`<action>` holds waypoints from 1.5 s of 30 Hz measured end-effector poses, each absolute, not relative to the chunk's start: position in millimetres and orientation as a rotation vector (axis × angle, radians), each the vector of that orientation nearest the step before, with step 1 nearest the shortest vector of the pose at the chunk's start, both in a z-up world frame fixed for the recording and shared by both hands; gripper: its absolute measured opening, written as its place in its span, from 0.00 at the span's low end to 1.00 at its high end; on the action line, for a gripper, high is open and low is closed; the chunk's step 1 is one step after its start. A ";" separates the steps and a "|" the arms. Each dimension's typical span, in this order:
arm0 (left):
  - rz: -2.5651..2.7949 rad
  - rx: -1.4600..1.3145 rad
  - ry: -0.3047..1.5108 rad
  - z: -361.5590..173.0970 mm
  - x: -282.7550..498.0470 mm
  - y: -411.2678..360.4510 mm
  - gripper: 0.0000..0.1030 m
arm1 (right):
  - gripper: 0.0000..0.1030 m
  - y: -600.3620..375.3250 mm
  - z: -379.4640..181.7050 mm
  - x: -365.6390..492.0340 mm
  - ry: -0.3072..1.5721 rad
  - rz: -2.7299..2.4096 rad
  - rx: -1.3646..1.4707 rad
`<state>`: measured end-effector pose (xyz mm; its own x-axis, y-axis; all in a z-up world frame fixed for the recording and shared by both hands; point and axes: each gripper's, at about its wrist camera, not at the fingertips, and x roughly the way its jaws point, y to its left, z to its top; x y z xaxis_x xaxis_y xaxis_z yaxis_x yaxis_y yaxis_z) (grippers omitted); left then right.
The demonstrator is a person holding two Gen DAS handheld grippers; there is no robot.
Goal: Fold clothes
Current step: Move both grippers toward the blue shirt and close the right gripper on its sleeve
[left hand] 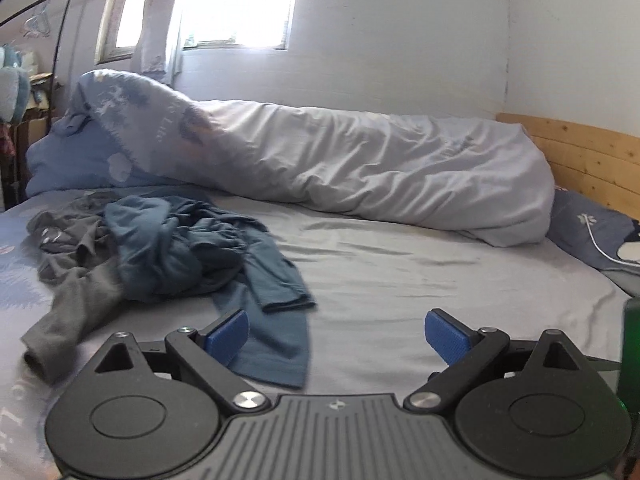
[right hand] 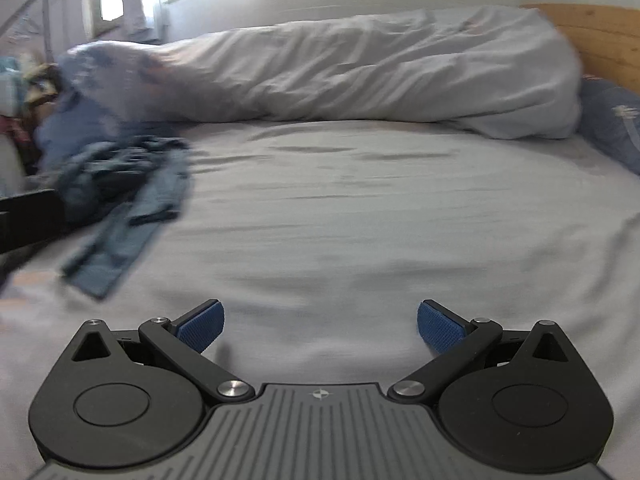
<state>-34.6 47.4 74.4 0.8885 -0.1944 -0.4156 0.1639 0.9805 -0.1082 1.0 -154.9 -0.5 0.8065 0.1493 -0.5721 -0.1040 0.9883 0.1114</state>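
Note:
A crumpled teal-blue garment point(left hand: 192, 256) lies on the bed sheet point(left hand: 420, 280) at the left, one long part stretching toward me. A grey garment point(left hand: 76, 300) is tangled beside it, further left. My left gripper point(left hand: 336, 338) is open just above the sheet, its left pad point(left hand: 226, 336) over the end of the teal cloth, nothing between the fingers. In the right wrist view the same teal garment point(right hand: 124, 196) shows blurred at the left. My right gripper point(right hand: 320, 326) stands open over bare sheet point(right hand: 360, 220), well to the right of the clothes.
A rolled pale duvet point(left hand: 360, 168) runs along the far side of the bed against the wall. A wooden headboard point(left hand: 588, 160) and a blue pillow point(left hand: 588, 232) with a white cable are at the right. A clothes rack point(left hand: 56, 40) and clutter stand at the far left.

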 end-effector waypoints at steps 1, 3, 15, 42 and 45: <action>-0.174 -0.081 0.447 74.3 -34.3 54.7 0.95 | 1.00 -149.5 1.2 0.2 0.609 0.165 0.080; -0.151 -0.101 0.466 74.2 -33.5 68.3 0.95 | 1.00 -137.3 5.0 -0.2 0.591 0.209 0.085; -0.062 -0.165 0.490 76.8 -40.4 140.5 0.95 | 0.67 -50.4 1.1 10.4 0.583 0.416 0.032; -0.114 -0.263 0.589 64.8 -32.7 154.0 0.94 | 0.11 -9.1 -8.1 26.6 0.591 0.385 -0.058; -0.118 -0.278 0.582 65.3 -32.2 152.6 0.94 | 0.06 -16.0 -7.0 25.0 0.596 0.385 -0.023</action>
<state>-32.2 152.6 65.3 0.8298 -0.1878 -0.5255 0.0316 0.9560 -0.2917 25.0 -16.0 -7.0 0.7586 0.3468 -0.5516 -0.3602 0.9287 0.0885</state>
